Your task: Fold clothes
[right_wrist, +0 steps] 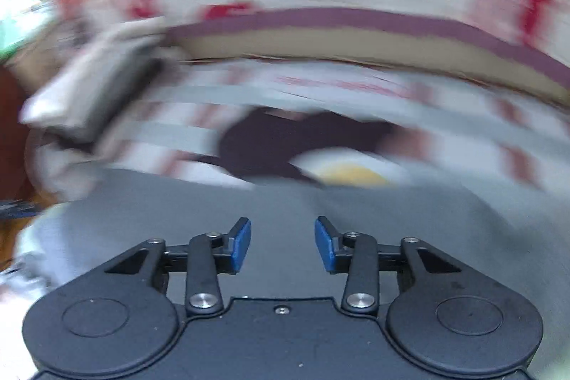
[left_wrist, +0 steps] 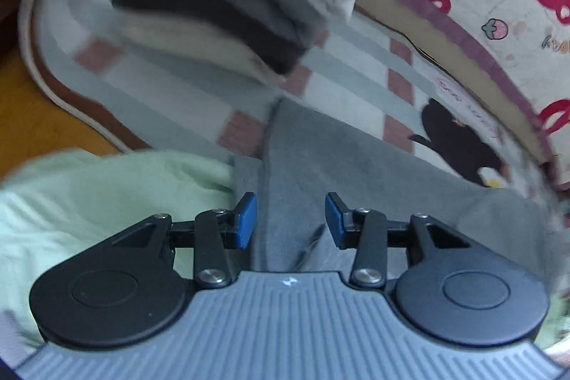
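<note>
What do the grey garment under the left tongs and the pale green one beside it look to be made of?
Grey garment: probably a soft matte knit such as jersey or fleece; it lies in smooth folds with no sheen. Pale green garment: looks a thicker, slightly fuzzy fabric, perhaps fleece or towelling, though blur leaves that open.

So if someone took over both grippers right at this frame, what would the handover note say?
Left gripper: fingers open, nothing between them, over the grey garment.
Right gripper: fingers open, empty, over the same grey garment; its view is blurred.
The grey garment lies spread on the striped blanket. A stack of folded clothes sits further back, and a light green garment lies to the left.
Done: the stack.
Left: the grey garment looks unfinished, and the green one unfolded.
</note>
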Demonstrator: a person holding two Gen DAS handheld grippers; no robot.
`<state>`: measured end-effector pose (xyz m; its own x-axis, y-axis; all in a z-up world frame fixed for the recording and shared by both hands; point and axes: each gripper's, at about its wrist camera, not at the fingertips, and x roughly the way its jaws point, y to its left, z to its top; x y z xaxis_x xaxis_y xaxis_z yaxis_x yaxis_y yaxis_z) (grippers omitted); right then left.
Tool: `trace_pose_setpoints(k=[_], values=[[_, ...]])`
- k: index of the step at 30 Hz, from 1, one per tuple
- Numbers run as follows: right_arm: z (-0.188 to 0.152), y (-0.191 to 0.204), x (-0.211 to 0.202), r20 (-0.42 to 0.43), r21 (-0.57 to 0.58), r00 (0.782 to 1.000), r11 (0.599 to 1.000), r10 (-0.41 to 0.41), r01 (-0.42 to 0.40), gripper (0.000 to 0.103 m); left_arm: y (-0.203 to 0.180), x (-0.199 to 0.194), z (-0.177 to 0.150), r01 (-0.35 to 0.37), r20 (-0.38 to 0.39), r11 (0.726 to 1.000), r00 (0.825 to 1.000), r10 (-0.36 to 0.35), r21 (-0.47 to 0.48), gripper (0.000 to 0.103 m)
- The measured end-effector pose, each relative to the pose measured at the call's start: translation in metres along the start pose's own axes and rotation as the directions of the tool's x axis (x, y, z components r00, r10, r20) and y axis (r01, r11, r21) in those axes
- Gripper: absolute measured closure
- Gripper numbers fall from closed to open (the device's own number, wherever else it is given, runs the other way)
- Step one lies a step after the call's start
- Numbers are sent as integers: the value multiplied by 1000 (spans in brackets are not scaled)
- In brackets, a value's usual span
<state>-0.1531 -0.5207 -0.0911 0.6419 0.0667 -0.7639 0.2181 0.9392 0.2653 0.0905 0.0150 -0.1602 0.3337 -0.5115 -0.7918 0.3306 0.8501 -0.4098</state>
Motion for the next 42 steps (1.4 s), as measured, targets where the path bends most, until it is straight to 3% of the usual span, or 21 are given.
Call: trace_pose_setpoints(k=[3, 5, 7, 11, 12, 14, 15, 16, 17, 18, 20, 22, 26, 28, 30, 31, 33, 36, 39, 42], values=[[31, 63, 78, -74, -129, 982, 975, 174, -182, 56, 3, 17, 0, 35, -25, 999, 999, -35, -8, 62], [38, 110, 126, -169, -192, 947, 933, 273, -303, 57, 3, 24, -5, 37, -68, 999, 997, -37, 1, 60], [42, 160, 171, -254, -234, 904, 885, 344, -402, 57, 7, 29, -11, 41, -99, 999, 994, -43, -19, 52], [33, 232, 224, -389, -208, 785, 784, 482, -585, 56, 22, 29, -22, 78, -112, 992, 990, -89, -103, 46], [29, 246, 233, -419, -188, 747, 755, 517, -628, 56, 25, 28, -24, 83, -108, 990, 989, -96, -117, 45], [14, 263, 239, -468, -130, 660, 693, 587, -709, 42, 30, 28, -27, 111, -105, 986, 987, -125, -125, 46], [6, 271, 238, -485, -119, 627, 665, 609, -738, 38, 32, 28, -28, 132, -107, 983, 984, -146, -126, 49], [-2, 277, 238, -501, -114, 600, 640, 623, -760, 33, 33, 28, -29, 163, -98, 977, 979, -177, -136, 82], [-10, 282, 237, -515, -128, 593, 628, 619, -768, 32, 33, 28, -30, 196, -88, 970, 974, -210, -146, 99], [-19, 288, 236, -527, -157, 600, 625, 602, -765, 32, 33, 27, -31, 244, -78, 955, 963, -260, -169, 97], [-33, 297, 235, -538, -235, 641, 633, 547, -737, 31, 27, 24, -29, 269, -61, 949, 957, -282, -164, 97], [-45, 303, 236, -534, -312, 688, 641, 492, -701, 31, 19, 22, -27, 277, -52, 953, 957, -285, -124, 97], [-55, 306, 238, -488, -394, 748, 651, 449, -648, 30, 16, 25, -28, 300, -49, 944, 950, -309, -136, 97], [-56, 306, 238, -450, -422, 774, 658, 444, -623, 30, 16, 26, -29, 272, -54, 954, 958, -281, -124, 96], [-55, 303, 230, -425, -427, 757, 627, 496, -651, 58, 19, 24, -27, 242, -48, 962, 967, -250, -124, 91], [-55, 301, 224, -414, -430, 743, 606, 526, -669, 75, 23, 21, -26, 235, -36, 963, 970, -242, -133, 78], [-52, 299, 215, -401, -411, 713, 582, 575, -701, 91, 31, 14, -23, 225, 2, 962, 974, -228, -157, 63], [-42, 290, 210, -380, -338, 682, 592, 625, -731, 92, 48, 4, -20, 216, 93, 948, 976, -199, -234, 59], [-29, 275, 210, -340, -221, 652, 616, 678, -756, 92, 58, 4, -19, 222, 100, 933, 974, -201, -283, 59], [-18, 259, 212, -294, -125, 638, 633, 712, -764, 92, 59, 9, -19, 229, 71, 930, 973, -218, -286, 59]])
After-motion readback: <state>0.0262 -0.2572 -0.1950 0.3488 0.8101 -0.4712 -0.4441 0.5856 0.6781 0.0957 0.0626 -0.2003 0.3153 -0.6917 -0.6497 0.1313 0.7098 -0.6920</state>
